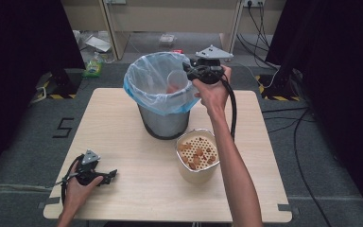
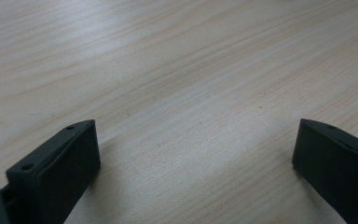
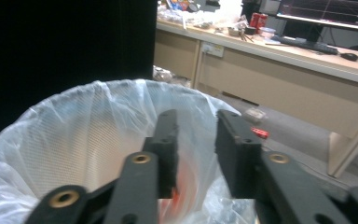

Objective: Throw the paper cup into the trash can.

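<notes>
A metal bin [image 1: 164,124] lined with a clear bag [image 3: 74,126] stands at the back middle of the wooden table [image 1: 123,142]. My right gripper [image 1: 187,69] hovers over the bin's right rim, pointing into it. Its jaws [image 3: 196,119] are a little apart with nothing gripped between them. A clear plastic cup [image 1: 174,79] sits inside the bag just beyond the jaws, with something orange-red [image 3: 176,189] below it. My left gripper [image 1: 112,174] rests at the table's front left, open wide [image 2: 196,135] over bare wood.
A cream container [image 1: 197,163] with a perforated insert and brown-orange food pieces stands just in front of the bin, beside my right forearm. Cables [image 1: 274,118] run over the floor to the right. A desk [image 3: 279,70] stands behind the table.
</notes>
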